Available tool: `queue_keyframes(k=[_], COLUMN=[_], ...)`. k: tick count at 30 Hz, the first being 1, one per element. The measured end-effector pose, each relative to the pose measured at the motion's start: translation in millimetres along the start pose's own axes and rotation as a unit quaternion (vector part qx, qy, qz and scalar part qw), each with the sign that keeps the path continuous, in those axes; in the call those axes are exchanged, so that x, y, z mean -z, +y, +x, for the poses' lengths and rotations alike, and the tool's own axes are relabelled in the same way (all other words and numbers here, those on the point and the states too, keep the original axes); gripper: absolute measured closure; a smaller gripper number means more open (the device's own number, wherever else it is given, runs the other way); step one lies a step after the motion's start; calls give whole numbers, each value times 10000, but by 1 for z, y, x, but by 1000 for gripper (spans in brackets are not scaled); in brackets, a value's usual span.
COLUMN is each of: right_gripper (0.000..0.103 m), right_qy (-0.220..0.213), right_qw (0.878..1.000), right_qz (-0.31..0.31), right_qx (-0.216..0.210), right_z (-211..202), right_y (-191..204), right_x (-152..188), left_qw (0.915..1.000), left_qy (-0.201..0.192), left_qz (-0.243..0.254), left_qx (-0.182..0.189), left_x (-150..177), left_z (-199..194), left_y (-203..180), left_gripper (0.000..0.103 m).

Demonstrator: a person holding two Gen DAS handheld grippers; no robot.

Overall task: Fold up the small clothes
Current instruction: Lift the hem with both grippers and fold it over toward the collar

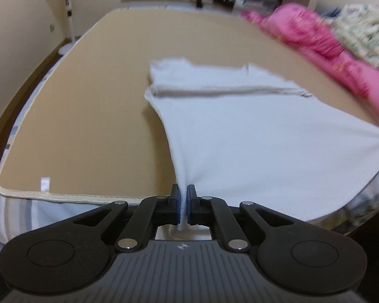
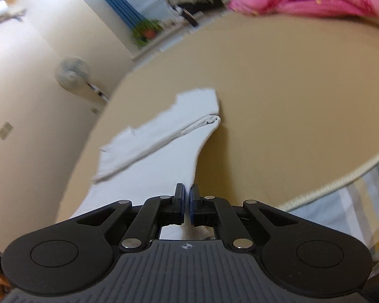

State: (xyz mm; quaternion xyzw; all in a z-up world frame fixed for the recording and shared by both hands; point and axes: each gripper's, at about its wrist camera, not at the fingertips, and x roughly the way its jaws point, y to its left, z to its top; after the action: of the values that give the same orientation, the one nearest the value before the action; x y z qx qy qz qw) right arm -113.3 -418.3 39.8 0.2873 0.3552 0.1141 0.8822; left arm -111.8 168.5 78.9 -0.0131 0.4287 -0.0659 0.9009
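Left wrist view: the left gripper (image 1: 183, 197) has its jaws pinched tight on a corner of the white garment (image 1: 252, 131), the cloth bunched into a thin strand between the blue pads (image 1: 178, 202). From that corner the garment fans out and lies on the tan mat (image 1: 88, 101), folded partway so a hemmed edge crosses it as a grey ridge. It is soft, matte knit, with a slightly ragged outline at its far end. The mat is smooth and flat, bound by a cream corded border (image 1: 63, 197); a wide bare stretch of it lies left of and beyond the garment. Right of the garment, a crumpled pink blanket (image 1: 328, 48) crowds the mat's edge. A standing fan (image 1: 68, 12) stands off the mat's far left corner.

Right wrist view: the right gripper (image 2: 187, 197) is likewise clamped on another corner of the garment (image 2: 149, 161), jaws nearly touching. Bare mat (image 2: 290, 96) spreads broadly right of the garment to the corded border (image 2: 341, 181).
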Motion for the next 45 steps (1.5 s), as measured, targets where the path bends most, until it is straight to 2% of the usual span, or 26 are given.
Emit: queue_keyframes(k=[6, 8, 10, 12, 14, 18, 19, 21, 22, 23, 24, 25, 26, 27, 28, 30, 31, 33, 35, 38, 41, 45], right_gripper=[100, 100, 100, 100, 100, 100, 99, 96, 93, 86, 83, 82, 82, 82, 81, 80, 78, 75, 75, 75, 73, 73], right_qy=[-378, -471, -474, -404, -182, 143, 141, 36, -29, -60, -124, -136, 308, 417, 138, 71, 236, 538, 687, 675, 549, 306], right_qw=[9973, 9957, 9945, 9956, 9976, 9985, 9972, 9959, 9935, 9914, 9917, 9924, 9892, 9880, 9917, 9938, 9923, 9891, 9880, 9840, 9808, 9887], right_qz=[-32, -17, 201, 281, 349, 508, 734, 813, 845, 830, 746, 623, 660, 671, 599, 289, 113, -95, -381, -918, -1269, -928], right_qx=[-630, -803, -917, -800, -567, -158, 30, 391, 756, 1010, 1042, 1049, 1275, 1325, 1127, 1075, 1213, 1367, 1327, 1372, 1378, 1135], right_z=[-90, -109, -107, -86, -45, 61, 92, 131, 146, 158, 164, 170, 180, 183, 179, 183, 193, 212, 228, 247, 257, 266], right_y=[-3, -9, -19, -27, -35, -51, -57, -67, -72, -78, -81, -87, -90, -90, -86, -80, -80, -79, -76, -64, -54, -62], right_x=[7, 10, 6, -4, -24, -78, -94, -109, -112, -109, -104, -92, -89, -86, -87, -90, -91, -91, -93, -94, -95, -112], left_qw=[9956, 9927, 9902, 9915, 9924, 9901, 9895, 9882, 9866, 9846, 9814, 9779, 9751, 9774, 9829, 9910, 9919, 9918, 9939, 9977, 9980, 9964], left_qy=[-445, -487, -474, -421, -299, 70, 181, 377, 348, 211, 59, 114, 597, 697, 547, 325, 346, 434, 380, 133, -20, -139], left_qz=[-201, -404, -592, -599, -672, -1121, -1165, -1431, -1576, -1706, -1858, -1997, -2084, -1963, -1724, -1251, -1163, -1126, -959, -601, -574, -752], left_qx=[798, 1023, 1175, 1074, 989, 848, 834, 406, 253, 304, 484, 612, 467, 360, 342, 355, 380, 428, 397, 291, 281, 371], left_x=[12, 12, 3, -17, -46, -123, -138, -157, -159, -154, -142, -128, -124, -123, -126, -134, -137, -142, -148, -158, -154, -157], left_z=[-88, -97, -88, -60, -17, 98, 127, 170, 180, 185, 189, 194, 203, 205, 204, 205, 211, 223, 230, 237, 250, 260], left_y=[24, 30, 34, 33, 37, 56, 62, 76, 83, 90, 99, 106, 108, 106, 102, 93, 90, 85, 78, 66, 54, 54], left_gripper=[98, 98, 98, 98, 98, 97, 92, 88, 88, 86, 85, 83, 84, 84, 82, 71, 66, 66, 63, 52, 49, 49])
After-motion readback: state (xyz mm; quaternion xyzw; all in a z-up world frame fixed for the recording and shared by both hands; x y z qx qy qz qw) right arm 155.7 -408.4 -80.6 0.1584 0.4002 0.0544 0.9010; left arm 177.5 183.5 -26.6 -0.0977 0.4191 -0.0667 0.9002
